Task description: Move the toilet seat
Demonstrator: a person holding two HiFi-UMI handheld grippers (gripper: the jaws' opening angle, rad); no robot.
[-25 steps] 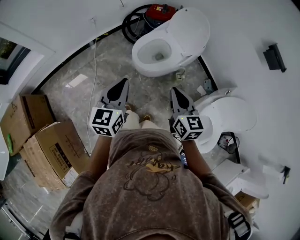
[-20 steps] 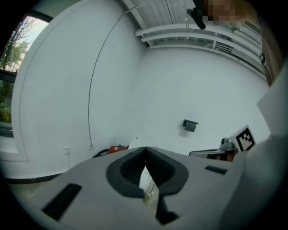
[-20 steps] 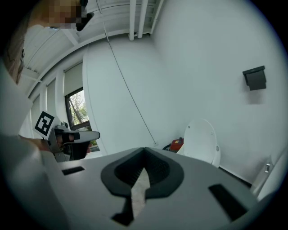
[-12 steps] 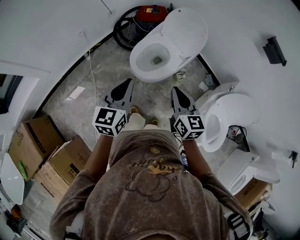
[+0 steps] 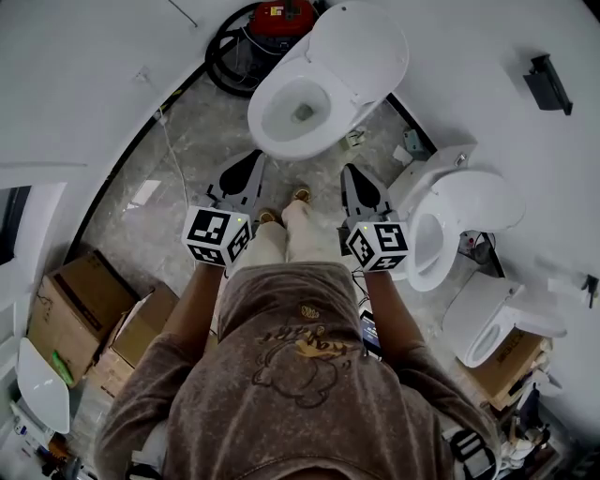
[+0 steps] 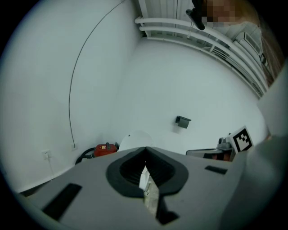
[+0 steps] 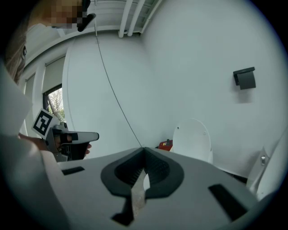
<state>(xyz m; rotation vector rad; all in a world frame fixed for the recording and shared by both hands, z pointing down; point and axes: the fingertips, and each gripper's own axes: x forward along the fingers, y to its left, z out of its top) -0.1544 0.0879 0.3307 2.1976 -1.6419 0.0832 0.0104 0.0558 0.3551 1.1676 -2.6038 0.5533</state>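
Now — left gripper (image 5: 250, 159) and right gripper (image 5: 350, 172) hang just short of the toilet (image 5: 302, 110), jaws closed, empty. Seat (image 5: 262, 114) down on its bowl — lid (image 5: 361, 52) upright.

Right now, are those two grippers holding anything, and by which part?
Nothing is held: the left gripper and the right gripper are both shut, empty, not touching the toilet ahead.

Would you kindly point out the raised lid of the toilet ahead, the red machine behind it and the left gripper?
lid (image 5: 366, 52): head view, middle of its inner face.
red machine (image 5: 279, 13): head view, top of its body.
left gripper (image 5: 251, 159): head view, tips of its shut jaws.
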